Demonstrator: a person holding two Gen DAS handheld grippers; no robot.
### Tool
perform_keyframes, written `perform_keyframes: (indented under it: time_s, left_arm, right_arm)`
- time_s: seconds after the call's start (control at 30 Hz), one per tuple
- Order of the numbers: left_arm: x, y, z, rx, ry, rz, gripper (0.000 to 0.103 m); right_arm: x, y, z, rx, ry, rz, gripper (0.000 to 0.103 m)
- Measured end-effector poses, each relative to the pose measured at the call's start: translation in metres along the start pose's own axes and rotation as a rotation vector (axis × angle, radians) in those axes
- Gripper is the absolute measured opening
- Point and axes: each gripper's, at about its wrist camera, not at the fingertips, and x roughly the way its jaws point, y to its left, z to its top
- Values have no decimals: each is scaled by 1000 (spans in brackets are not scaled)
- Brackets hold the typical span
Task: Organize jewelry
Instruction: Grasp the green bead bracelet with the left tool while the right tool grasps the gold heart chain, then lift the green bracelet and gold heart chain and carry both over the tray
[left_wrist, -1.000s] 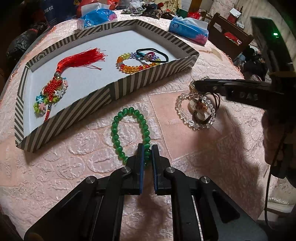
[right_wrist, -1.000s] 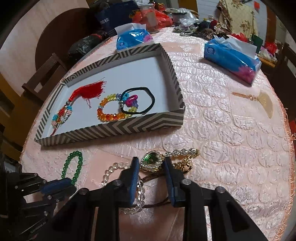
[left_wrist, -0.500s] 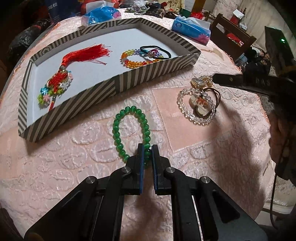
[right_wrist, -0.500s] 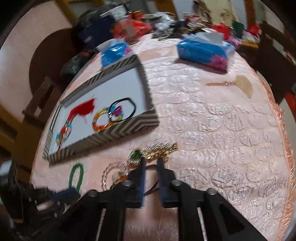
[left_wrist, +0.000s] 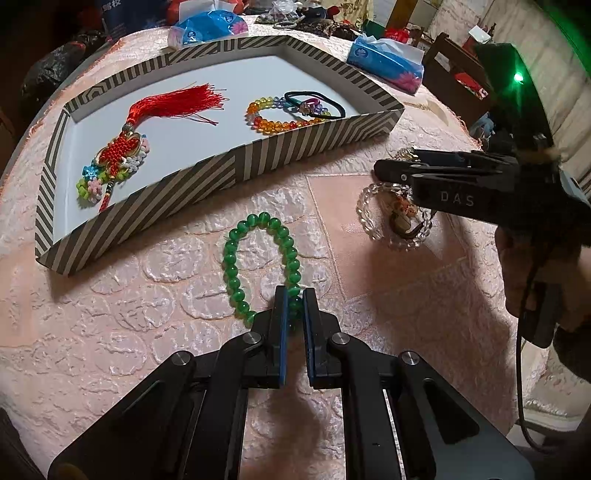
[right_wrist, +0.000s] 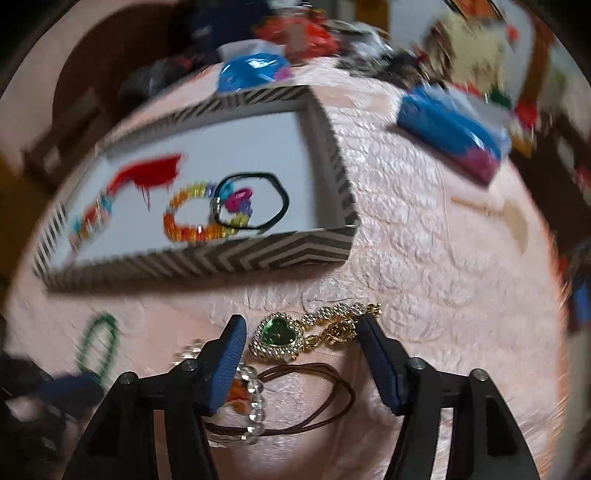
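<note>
Pink tablecloth (right_wrist: 424, 221) | right gripper (right_wrist: 301, 328) jaws opening, heart pendant (right_wrist: 275, 338) between | left gripper (left_wrist: 293, 295) jaws clamp green bracelet (left_wrist: 236, 254)

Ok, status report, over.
Left hand-held gripper shut on green bracelet. Right hand-held gripper opening around heart pendant, not gripping. Nothing blocking striped tray.

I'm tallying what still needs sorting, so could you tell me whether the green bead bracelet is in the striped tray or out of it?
Out. The green bead bracelet lies on the pink tablecloth in front of the striped tray, its near end between the shut left gripper.
</note>
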Motion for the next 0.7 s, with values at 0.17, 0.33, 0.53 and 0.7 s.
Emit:
perform_keyframes:
  time_s: [0.17,0.33,0.53,0.7]
  left_arm:
    - [-1,0,0,3,-1,5,7]
    - [0,-2,2,-4,5,13,6]
    - [-17,-3,11,0,-27,-17,6]
    - [-47,-8,17,-5,-83,-89,6]
  right_arm:
    - [-8,-11,-7,31,-14,10,22]
    - [-36,-24,-15,115,-75,68,22]
    - [-87,-28,-21,172,-144,132,22]
    - [-117,-28,-31,221,-161,167,22]
